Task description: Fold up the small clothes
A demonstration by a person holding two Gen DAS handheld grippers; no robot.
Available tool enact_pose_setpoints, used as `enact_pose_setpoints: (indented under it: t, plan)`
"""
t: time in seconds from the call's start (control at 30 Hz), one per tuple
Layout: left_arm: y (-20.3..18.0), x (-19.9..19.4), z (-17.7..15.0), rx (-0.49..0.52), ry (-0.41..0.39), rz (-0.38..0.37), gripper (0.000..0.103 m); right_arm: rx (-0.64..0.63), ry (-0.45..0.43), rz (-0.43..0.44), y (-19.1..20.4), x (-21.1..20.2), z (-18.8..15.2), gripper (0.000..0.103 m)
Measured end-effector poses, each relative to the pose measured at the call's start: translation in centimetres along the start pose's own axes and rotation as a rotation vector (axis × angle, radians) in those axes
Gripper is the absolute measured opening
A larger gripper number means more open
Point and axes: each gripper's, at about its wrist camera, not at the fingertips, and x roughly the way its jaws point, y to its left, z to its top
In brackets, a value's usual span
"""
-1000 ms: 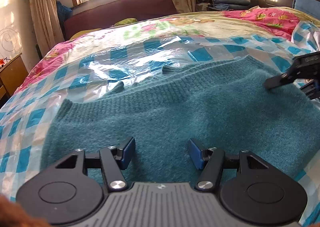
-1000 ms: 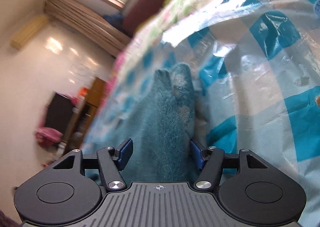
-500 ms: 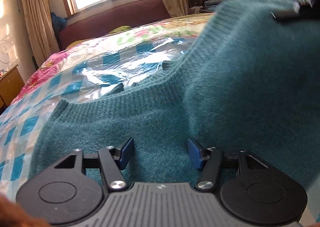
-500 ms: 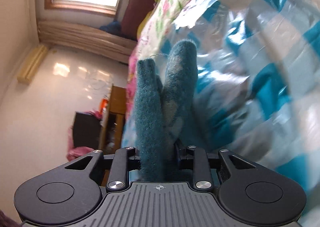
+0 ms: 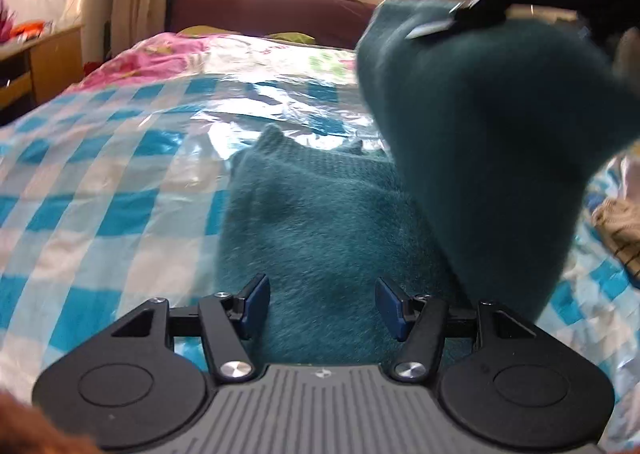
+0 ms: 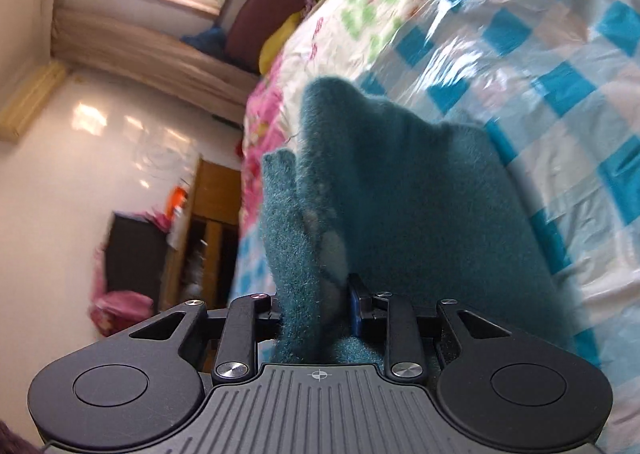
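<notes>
A fuzzy teal knit garment [image 5: 320, 221] lies on the bed's plastic-covered blue checked sheet [image 5: 100, 193]. My left gripper [image 5: 322, 306] is open, its blue pads low over the garment's near part, holding nothing. My right gripper [image 6: 316, 310] is shut on an edge of the teal garment [image 6: 392, 189] and holds it up in the air. In the left wrist view the right gripper [image 5: 460, 21] shows at the upper right, with the lifted half of the garment hanging from it over the flat half.
A dark red headboard or sofa [image 5: 272, 13] stands under the window at the bed's far end. A wooden desk [image 5: 36, 57] is at the left. A striped beige cloth [image 5: 620, 230] lies at the bed's right edge.
My right gripper closed on the garment's edge and lifted it up and over toward the left. The left gripper stayed open and shifted left, so the garment now lies right of centre.
</notes>
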Motion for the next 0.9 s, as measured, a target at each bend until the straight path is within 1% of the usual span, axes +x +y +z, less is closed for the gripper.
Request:
enact_pose_setpoints:
  t: [0.1,0.17,0.23,0.3,0.33,0.37,0.4,0.43,0.5,0.57,0.6,0.67,0.73,0.8,0.83,0.87,0.9]
  plan:
    - [1.7,-2.3,-0.9,-0.041,-0.029,0.016,0.062,-0.060,0.065,-0.058,2.0,4.3,-2.1,0.034]
    - [3.2,-3.6,-1.6,-0.076,-0.031,0.037,0.062,-0.044,0.135,-0.071,2.4,6.8,-3.0,0.041]
    - [4.3,-4.5,-2.1,-0.114,-0.027,0.055,0.062,-0.033,0.176,-0.036,2.7,7.8,-3.6,0.042]
    - [5.5,-5.5,-2.6,-0.155,-0.029,0.066,0.062,-0.034,0.210,0.030,3.2,7.1,-4.1,0.042]
    - [6.0,-6.0,-2.7,-0.176,-0.033,0.071,0.062,-0.058,0.219,0.051,3.6,6.4,-4.1,0.042]
    - [6.2,-6.5,-2.6,-0.189,-0.042,0.073,0.061,-0.095,0.204,0.063,4.0,5.3,-4.1,0.042]
    - [6.4,-7.3,-2.4,-0.198,-0.064,0.072,0.061,-0.151,0.165,0.064,4.3,3.9,-3.9,0.042]
    - [6.4,-8.4,-2.1,-0.198,-0.095,0.068,0.061,-0.220,0.116,0.049,4.7,2.5,-3.6,0.042]
    - [5.9,-10.1,-1.0,-0.185,-0.159,0.050,0.061,-0.355,0.030,-0.011,5.0,0.3,-3.3,0.042]
    - [4.9,-11.4,0.4,-0.166,-0.211,-0.012,0.062,-0.424,0.003,-0.076,4.4,-0.8,-3.2,0.042]
    - [4.1,-11.9,1.1,-0.150,-0.223,-0.052,0.063,-0.445,-0.001,-0.106,4.1,-1.1,-3.2,0.042]
    - [2.5,-11.1,2.4,-0.122,-0.225,-0.106,0.064,-0.483,-0.004,-0.131,3.7,-1.2,-3.3,0.040]
    - [1.3,-8.6,3.1,-0.113,-0.188,-0.121,0.064,-0.517,-0.003,-0.146,3.6,-0.8,-3.4,0.040]
    - [1.2,-5.5,2.8,-0.149,-0.101,-0.130,0.064,-0.543,0.007,-0.142,3.8,-0.5,-3.5,0.042]
    - [1.5,-4.2,2.4,-0.175,-0.059,-0.117,0.060,-0.562,0.020,-0.140,4.2,0.2,-3.6,0.042]
    - [2.2,-3.2,1.7,-0.212,-0.010,-0.089,0.057,-0.582,0.032,-0.140,4.4,0.7,-3.7,0.042]
    - [3.3,-2.2,0.8,-0.261,0.047,-0.064,0.053,-0.601,0.041,-0.142,4.8,1.4,-3.9,0.042]
